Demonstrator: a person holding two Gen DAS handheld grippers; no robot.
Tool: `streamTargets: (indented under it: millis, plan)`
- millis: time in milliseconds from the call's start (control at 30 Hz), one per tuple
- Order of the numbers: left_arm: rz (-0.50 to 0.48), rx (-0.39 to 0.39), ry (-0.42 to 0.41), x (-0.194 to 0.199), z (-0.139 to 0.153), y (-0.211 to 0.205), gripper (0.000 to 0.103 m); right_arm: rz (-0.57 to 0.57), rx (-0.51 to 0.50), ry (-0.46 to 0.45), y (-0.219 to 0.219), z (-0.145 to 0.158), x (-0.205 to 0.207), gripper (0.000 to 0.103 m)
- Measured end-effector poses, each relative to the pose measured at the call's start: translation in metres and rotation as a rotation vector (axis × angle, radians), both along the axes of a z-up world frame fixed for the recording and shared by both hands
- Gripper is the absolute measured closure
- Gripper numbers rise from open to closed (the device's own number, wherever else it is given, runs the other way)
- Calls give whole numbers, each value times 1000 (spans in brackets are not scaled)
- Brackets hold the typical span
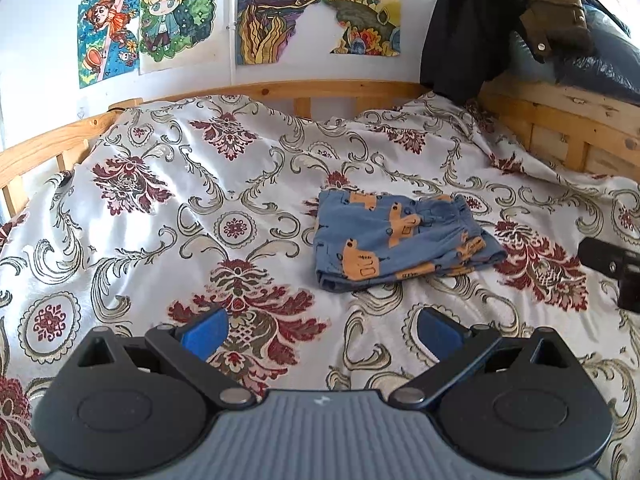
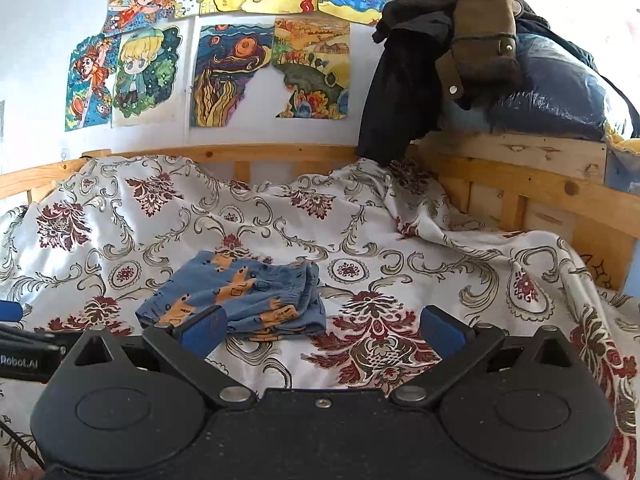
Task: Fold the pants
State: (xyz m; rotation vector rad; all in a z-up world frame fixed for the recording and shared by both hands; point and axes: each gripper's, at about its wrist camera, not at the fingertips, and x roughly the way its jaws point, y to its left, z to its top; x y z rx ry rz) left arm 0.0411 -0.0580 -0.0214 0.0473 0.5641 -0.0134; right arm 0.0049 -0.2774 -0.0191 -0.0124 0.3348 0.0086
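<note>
Left tongs (image 1: pixel 322 334): blue pads spread wide, nothing between them, hanging over the patterned bedspread (image 1: pixel 160 208). Folded pants (image 1: pixel 396 236) ahead of and slightly right of these tongs, well clear of both pads. Blue fabric with orange vehicle print; lying flat in a compact stack, gathered waistband toward the far right edge, layered hems showing along the near edge. Black part of the right tongs visible at the far right edge of the left view, beyond the pants.

Right tongs (image 2: pixel 322 330): also spread wide, gripping nothing. Pants (image 2: pixel 236 296) ahead and to the left of these tongs; left pad (image 2: pixel 204 332) overlaps the near edge of the stack in the view, contact not determinable. Right pad over bare bedspread (image 2: pixel 440 264), apart from the fabric. Piece of the left tongs seen at the left edge of the right view.

Beyond the pants: rumpled bedspread rising toward a wooden bed rail (image 1: pixel 280 90). Above the rail, coloured drawings (image 2: pixel 200 72) taped to a white wall. Ahead and right of both tongs: dark clothing (image 2: pixel 404 80) draped over a raised wooden frame, an olive-brown strap or pouch on top, shiny dark blue bag beside it.
</note>
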Motion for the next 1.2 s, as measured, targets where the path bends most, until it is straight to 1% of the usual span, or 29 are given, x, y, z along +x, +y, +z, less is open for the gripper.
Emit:
streamTargets:
  millis: [100,333,633,1200]
  plan:
    - [-4,7,4,-1,-4,2,0,10,2,4,1,-4,2,1]
    - [28,2,20,-1,-10,10,0,52,4,92,6,-17,9,1]
    - [37,-7,24,-3,-11,15,0,60,-6,90,10,-16,7,1]
    - [31,6,32,-4,-13,13,0,72,-1,104,9,-17,7,1]
